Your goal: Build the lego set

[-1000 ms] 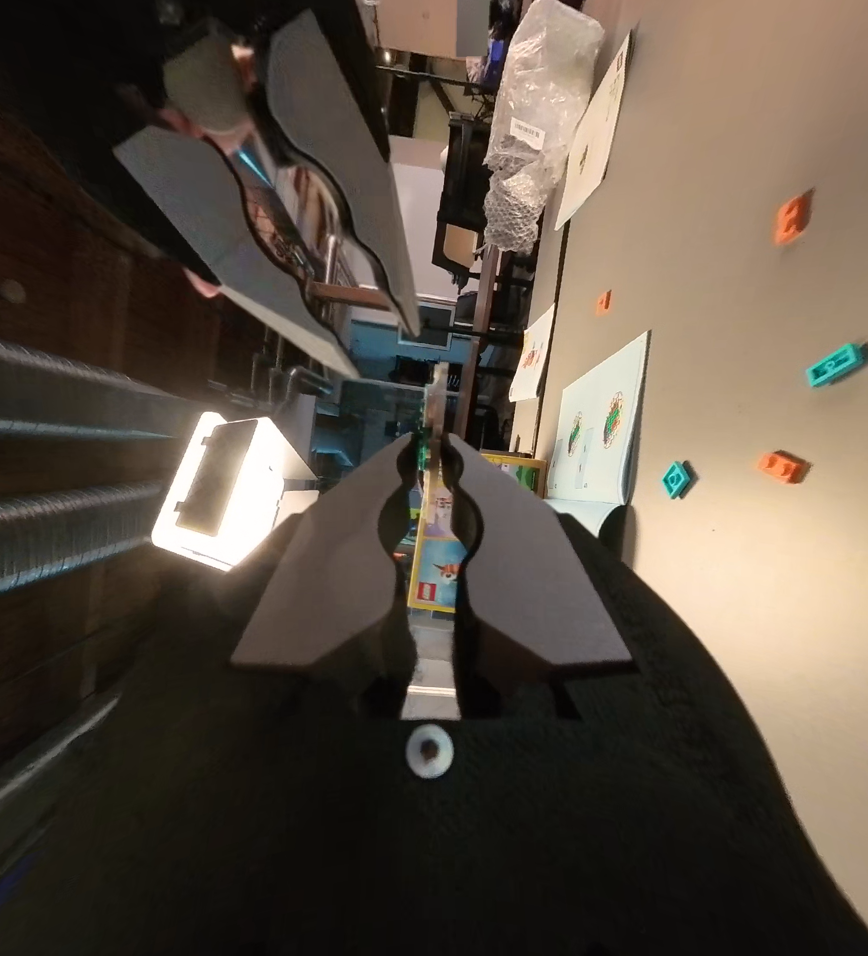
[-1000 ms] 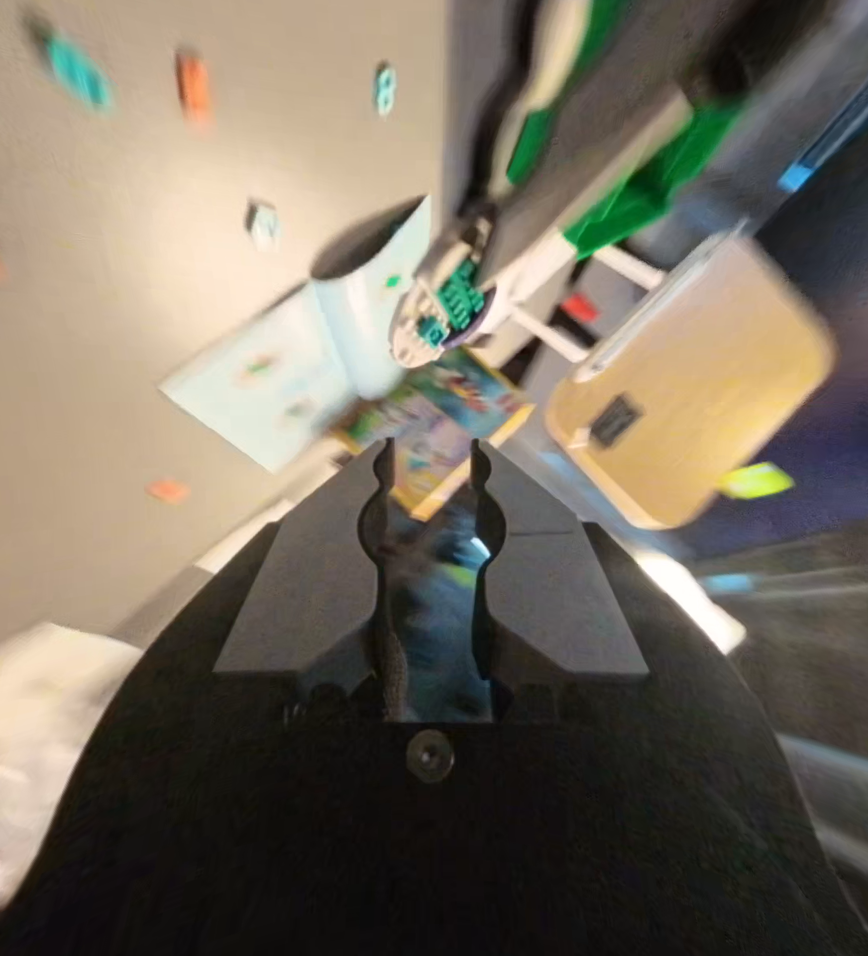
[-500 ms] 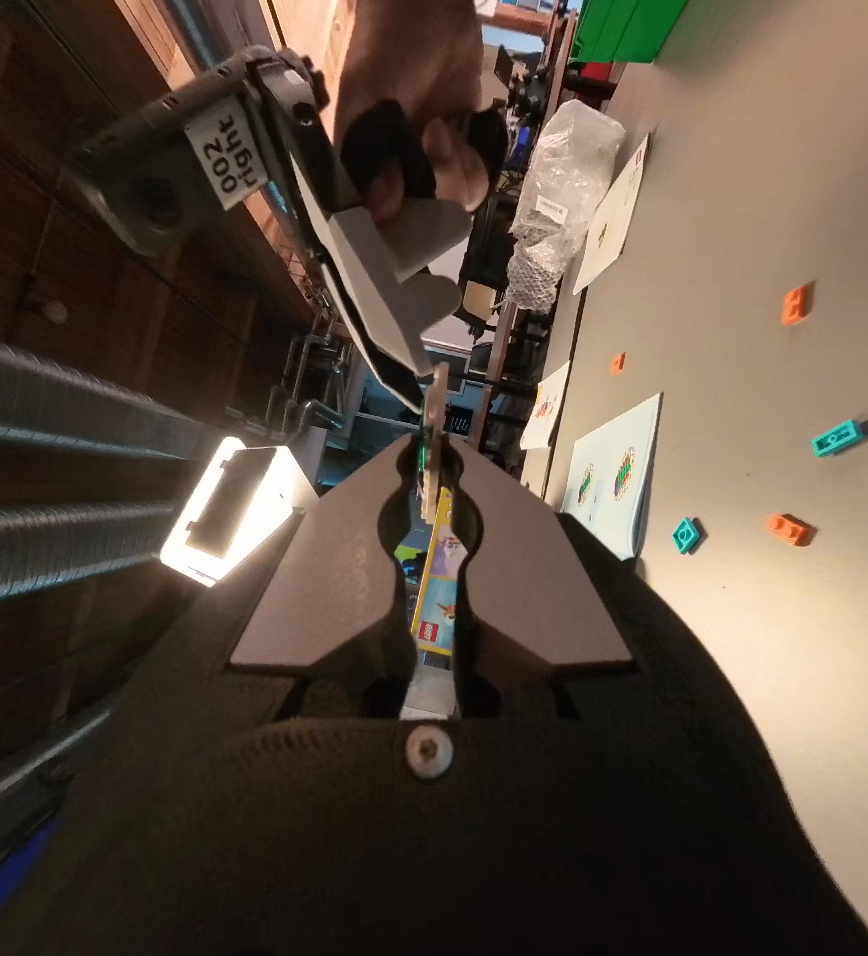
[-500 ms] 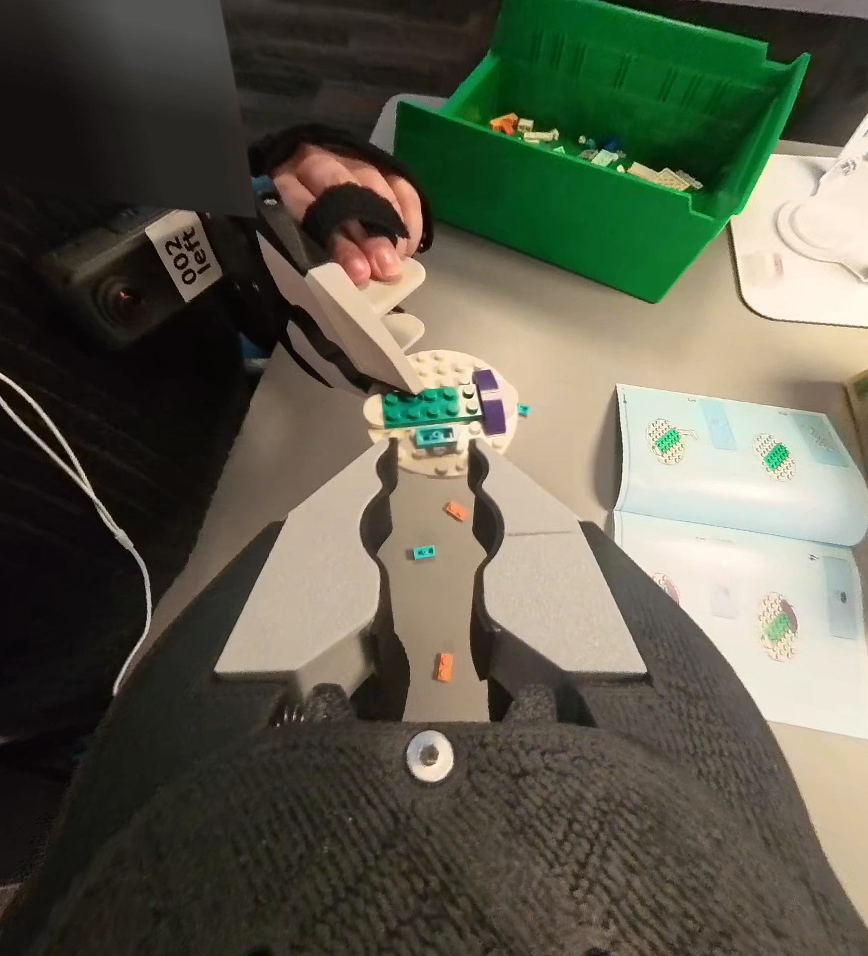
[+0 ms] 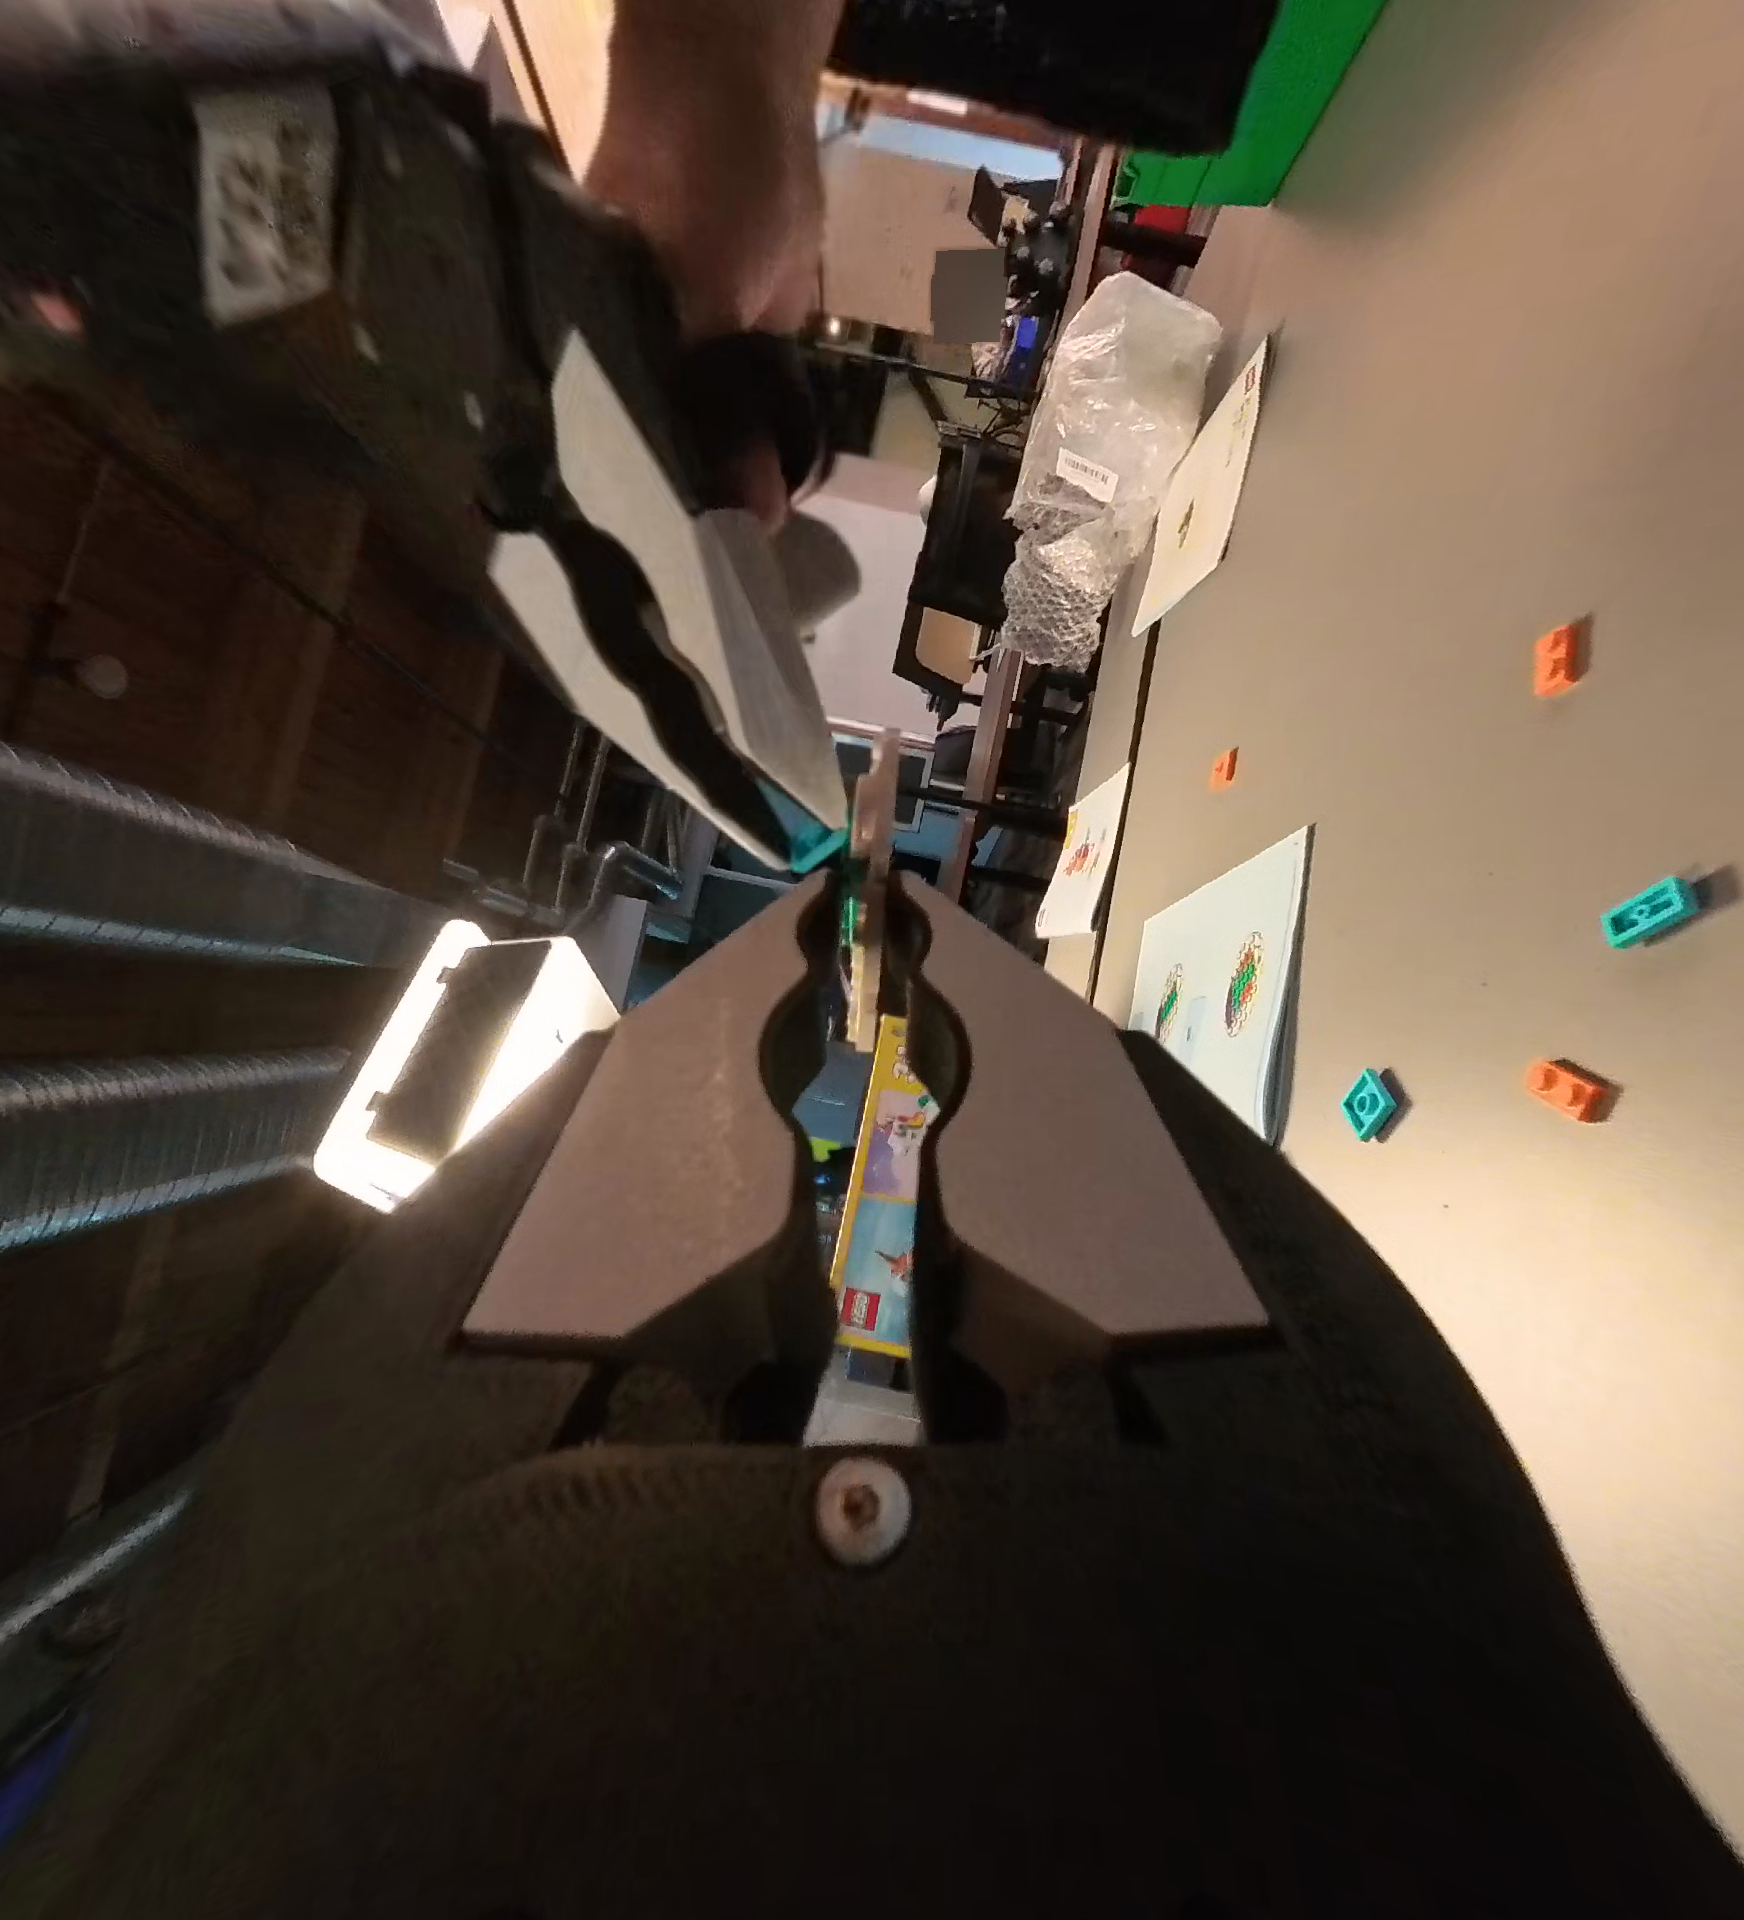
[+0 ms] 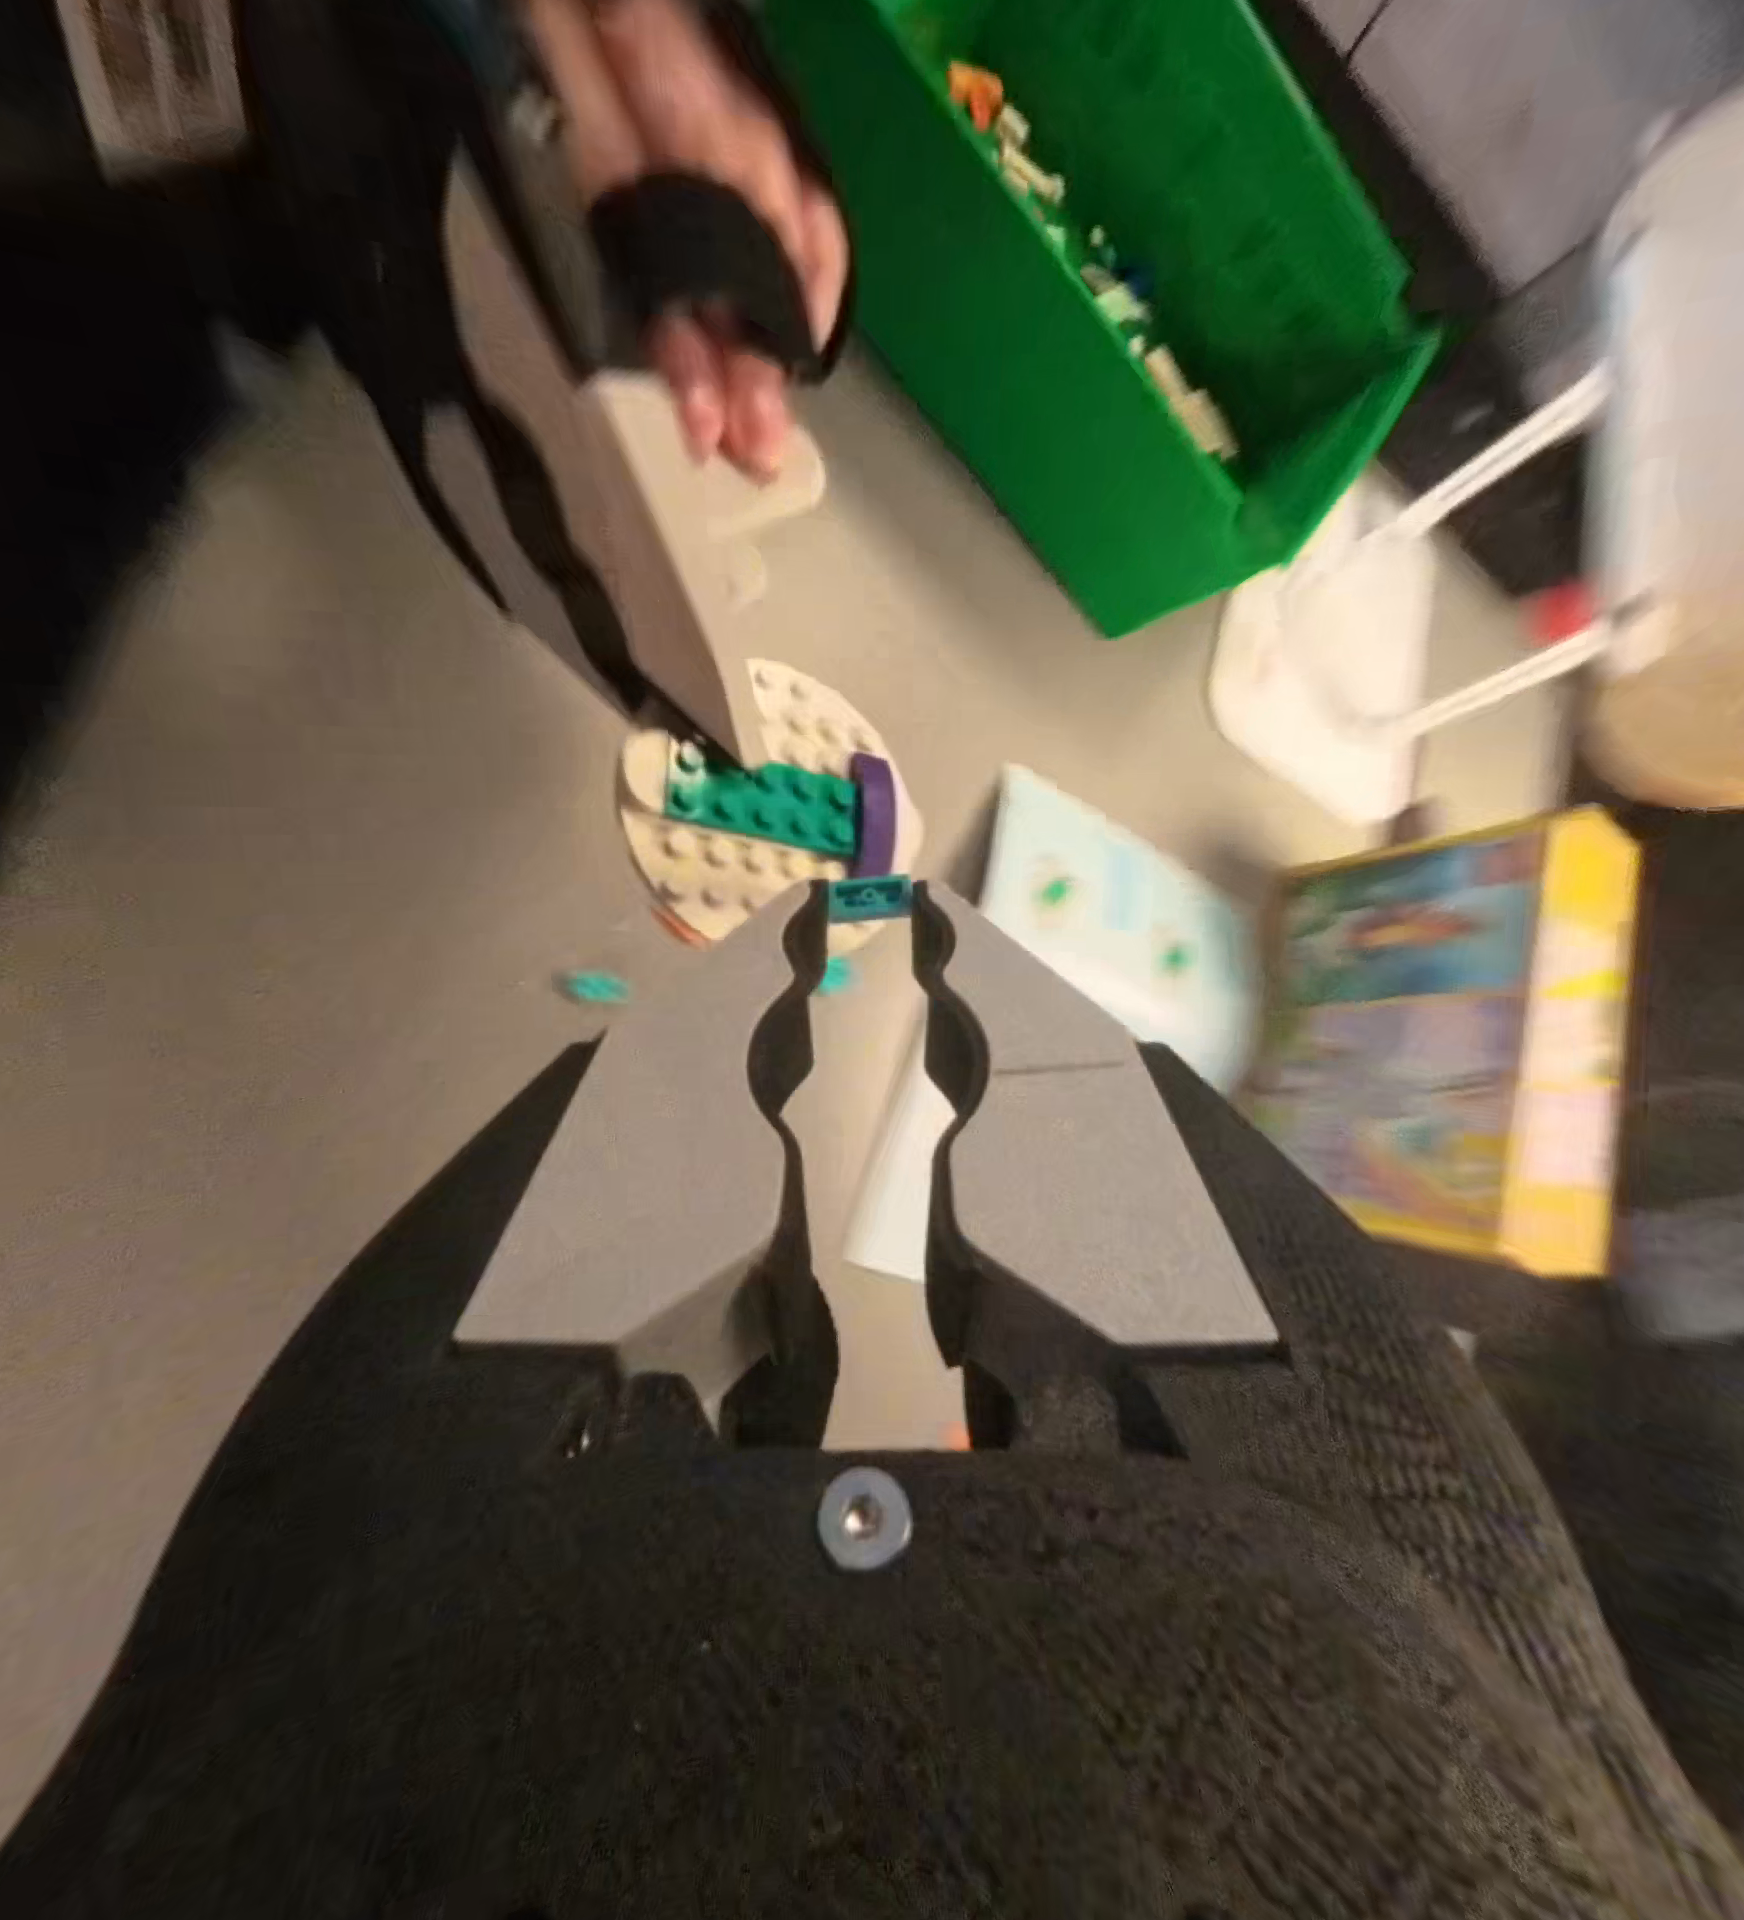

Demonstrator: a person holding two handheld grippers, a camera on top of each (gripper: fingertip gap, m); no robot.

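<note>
Gripping the round tan plate (image 5: 874,821) edge-on, the left gripper (image 5: 866,891) has its jaws closed on the plate's rim, held in the air beside the surface (image 5: 1533,499). Half a second earlier the right gripper (image 5: 800,831) stood off from the plate; now its tips, carrying a small teal plate (image 5: 814,847), touch the face just beyond the left jaws. Loose orange and teal pieces lie well apart on the surface.

Right wrist view (blurred by motion): the right gripper (image 6: 870,902) has its jaws clamped on the small teal plate (image 6: 870,899), now at the near edge of the round tan plate (image 6: 743,810), just below the teal brick (image 6: 759,808) and purple piece (image 6: 873,816) already mounted. The left gripper (image 6: 686,743) pinches the far rim. Judgement: approach is done; pressing the piece onto the studs remains.
</note>
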